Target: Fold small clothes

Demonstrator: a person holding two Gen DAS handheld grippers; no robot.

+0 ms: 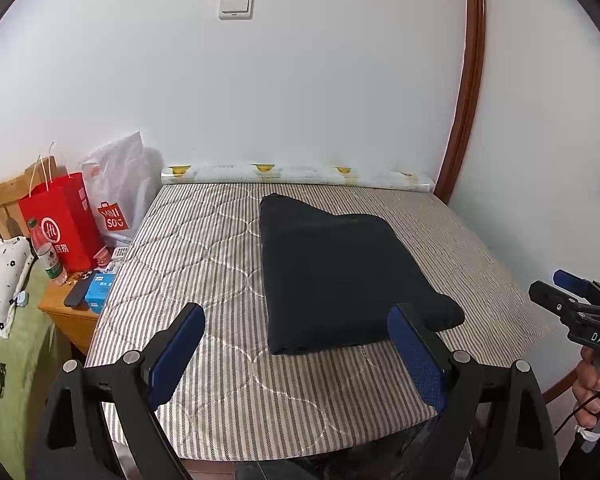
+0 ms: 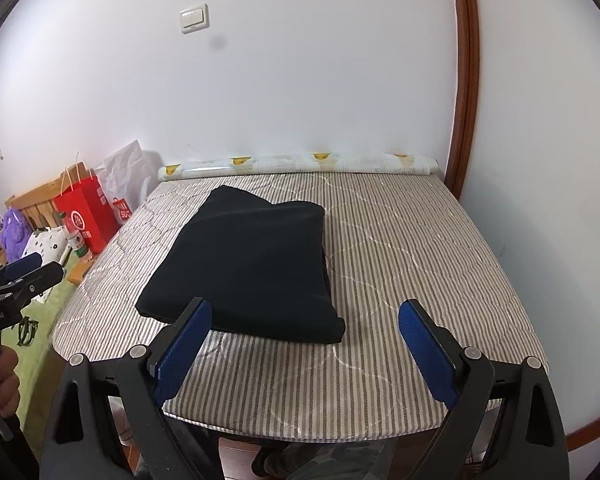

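On the striped bed (image 1: 204, 248) lies a dark cloth (image 1: 332, 276), partly folded. Both the left tool (image 1: 296, 344) and right tool (image 2: 306, 344) hang wide open, holding nothing; each should pinch a near corner and fold evenly

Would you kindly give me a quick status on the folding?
Left gripper open, right gripper open, both empty. Dark garment lying folded on striped mattress. Nothing in the way.
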